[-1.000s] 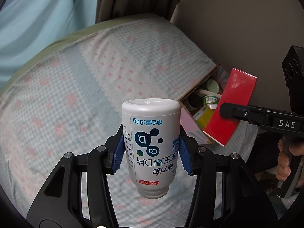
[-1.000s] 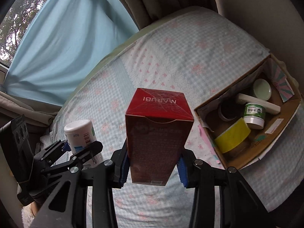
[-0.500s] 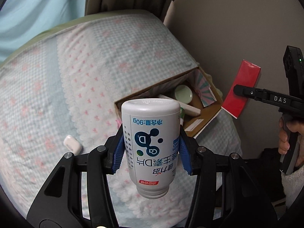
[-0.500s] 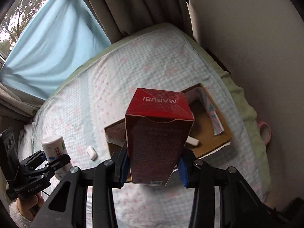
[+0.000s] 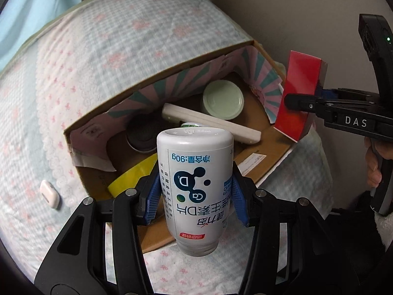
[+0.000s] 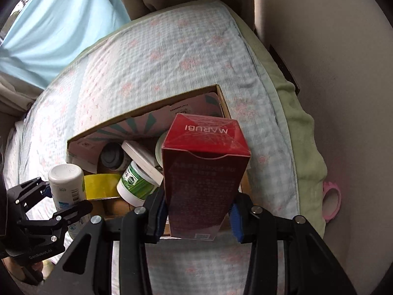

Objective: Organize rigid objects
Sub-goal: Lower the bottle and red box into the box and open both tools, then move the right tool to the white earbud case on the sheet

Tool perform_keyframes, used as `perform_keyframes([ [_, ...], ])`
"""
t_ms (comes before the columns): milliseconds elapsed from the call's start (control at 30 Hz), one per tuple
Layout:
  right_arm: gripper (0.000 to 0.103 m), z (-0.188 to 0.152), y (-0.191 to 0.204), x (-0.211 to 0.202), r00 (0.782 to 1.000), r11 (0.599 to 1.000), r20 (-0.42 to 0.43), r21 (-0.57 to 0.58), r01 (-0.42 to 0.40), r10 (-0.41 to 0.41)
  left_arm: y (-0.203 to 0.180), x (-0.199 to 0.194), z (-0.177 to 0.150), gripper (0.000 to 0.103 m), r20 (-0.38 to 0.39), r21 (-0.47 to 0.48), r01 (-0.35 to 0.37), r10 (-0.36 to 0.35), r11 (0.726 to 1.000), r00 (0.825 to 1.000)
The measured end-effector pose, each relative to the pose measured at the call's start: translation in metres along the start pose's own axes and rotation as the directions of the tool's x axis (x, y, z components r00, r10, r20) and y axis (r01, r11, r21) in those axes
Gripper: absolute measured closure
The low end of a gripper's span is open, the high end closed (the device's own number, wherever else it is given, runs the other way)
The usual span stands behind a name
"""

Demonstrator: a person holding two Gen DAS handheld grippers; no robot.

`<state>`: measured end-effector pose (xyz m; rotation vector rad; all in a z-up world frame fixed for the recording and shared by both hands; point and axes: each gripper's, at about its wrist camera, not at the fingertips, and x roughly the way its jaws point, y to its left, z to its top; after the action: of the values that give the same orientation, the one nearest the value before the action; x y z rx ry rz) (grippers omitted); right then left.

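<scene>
Bedding with a pale blue check and pink floral print (image 6: 172,56) covers the surface on which an open cardboard box (image 5: 157,78) is placed. Contained in the box are a pale green lid (image 5: 223,99), a white flat bar (image 5: 211,123), a green-labelled jar (image 6: 136,183), a dark round container (image 6: 111,157) and a yellow tape roll (image 6: 102,186). A small white case (image 5: 49,194) is seen on the bedding just left of the box.

The left gripper (image 5: 195,196) is pressed onto a white supplement bottle (image 5: 195,179), which is held upside down above the near edge of the box. The right gripper (image 6: 197,211) is clamped on a red carton (image 6: 205,172) marked MARUBI, held above the right part of the box. A pink ring-shaped object (image 6: 331,201) is visible at the far right, beside the wall.
</scene>
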<state>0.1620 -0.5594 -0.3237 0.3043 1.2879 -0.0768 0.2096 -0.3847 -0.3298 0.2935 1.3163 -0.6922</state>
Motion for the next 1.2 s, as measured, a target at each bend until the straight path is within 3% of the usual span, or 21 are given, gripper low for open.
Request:
perform_keyframes([
  [233, 0.063, 0.001, 0.005, 0.018, 0.999, 0.998, 0.024, -0.055, -0.022, 0.023, -0.002, 0.005, -0.001, 0.054, 0.005, 0.010, -0.074, 0.074, 0.997, 0.997],
  [267, 0.060, 0.002, 0.005, 0.019, 0.999, 0.998, 0.024, -0.049, -0.025, 0.026, 0.000, 0.003, -0.001, 0.035, 0.011, 0.001, -0.075, 0.075, 0.997, 0.997],
  [300, 0.044, 0.003, 0.006, 0.018, 0.999, 0.999, 0.033, -0.043, -0.025, 0.027, 0.001, 0.000, -0.001, 0.001, 0.016, -0.006, -0.076, 0.076, 0.997, 0.997],
  [333, 0.029, 0.004, 0.005, 0.018, 0.999, 0.999, 0.041, -0.036, -0.012, 0.013, 0.003, -0.004, -0.003, 0.001, 0.032, -0.012, -0.079, 0.079, 0.997, 0.996],
  [367, 0.000, 0.005, 0.005, 0.016, 0.999, 0.999, 0.051, -0.035, -0.004, 0.005, 0.006, -0.008, -0.004, 0.000, 0.042, -0.018, -0.076, 0.077, 0.997, 0.996],
  [700, 0.000, 0.005, 0.002, 0.002, 0.996, 0.998, 0.064, 0.002, -0.061, 0.061, 0.031, -0.035, -0.023, 0.000, 0.033, -0.119, -0.113, 0.118, 0.986, 0.993],
  [867, 0.000, 0.001, 0.008, -0.012, 0.996, 1.000, 0.089, 0.001, -0.023, 0.023, 0.034, -0.056, -0.041, 0.000, 0.056, -0.152, -0.114, 0.124, 0.982, 0.991],
  [1200, 0.000, -0.010, 0.037, -0.050, 0.993, 0.999, 0.102, -0.014, -0.051, 0.052, 0.043, -0.106, -0.076, 0.000, 0.123, -0.194, -0.116, 0.141, 0.974, 0.982],
])
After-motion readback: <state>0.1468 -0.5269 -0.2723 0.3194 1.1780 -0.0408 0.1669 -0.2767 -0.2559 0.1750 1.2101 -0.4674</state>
